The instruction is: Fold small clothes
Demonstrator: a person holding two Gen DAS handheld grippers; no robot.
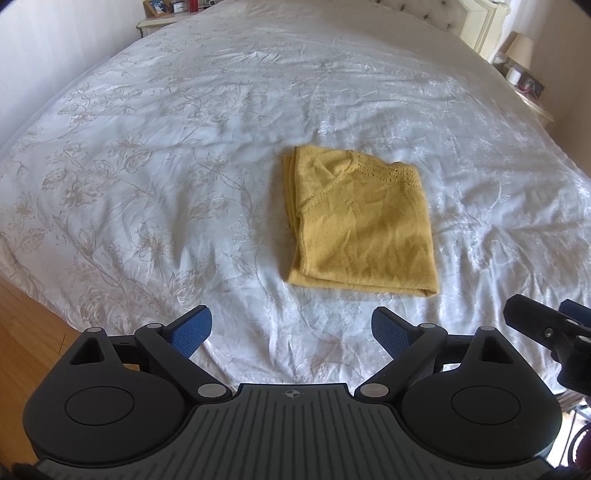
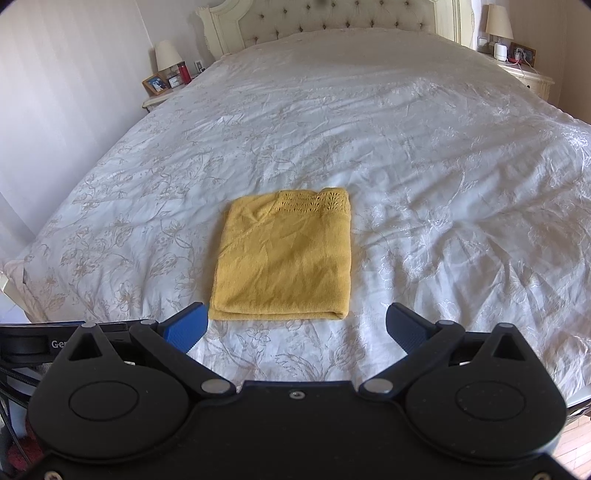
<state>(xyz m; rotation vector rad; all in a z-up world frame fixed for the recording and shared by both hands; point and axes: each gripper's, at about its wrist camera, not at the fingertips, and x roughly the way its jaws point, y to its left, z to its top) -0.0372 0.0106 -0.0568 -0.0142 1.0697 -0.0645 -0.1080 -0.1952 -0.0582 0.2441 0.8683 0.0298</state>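
A mustard-yellow knitted garment [image 1: 360,225] lies folded into a flat rectangle on the white floral bedspread [image 1: 166,166], with a lacy openwork band along its far edge. It also shows in the right wrist view [image 2: 284,258]. My left gripper [image 1: 291,332] is open and empty, above the bedspread just short of the garment's near edge. My right gripper [image 2: 295,325] is open and empty, close to the garment's near edge; its left fingertip [image 2: 188,325] sits by the near left corner. The right gripper's tip also shows at the right edge of the left wrist view [image 1: 546,328].
The bedspread [image 2: 443,166] covers a large bed with a tufted headboard [image 2: 332,14]. Nightstands with lamps stand at both sides of the headboard [image 2: 166,55] [image 2: 498,22]. Wooden floor [image 1: 26,332] lies to the left of the bed.
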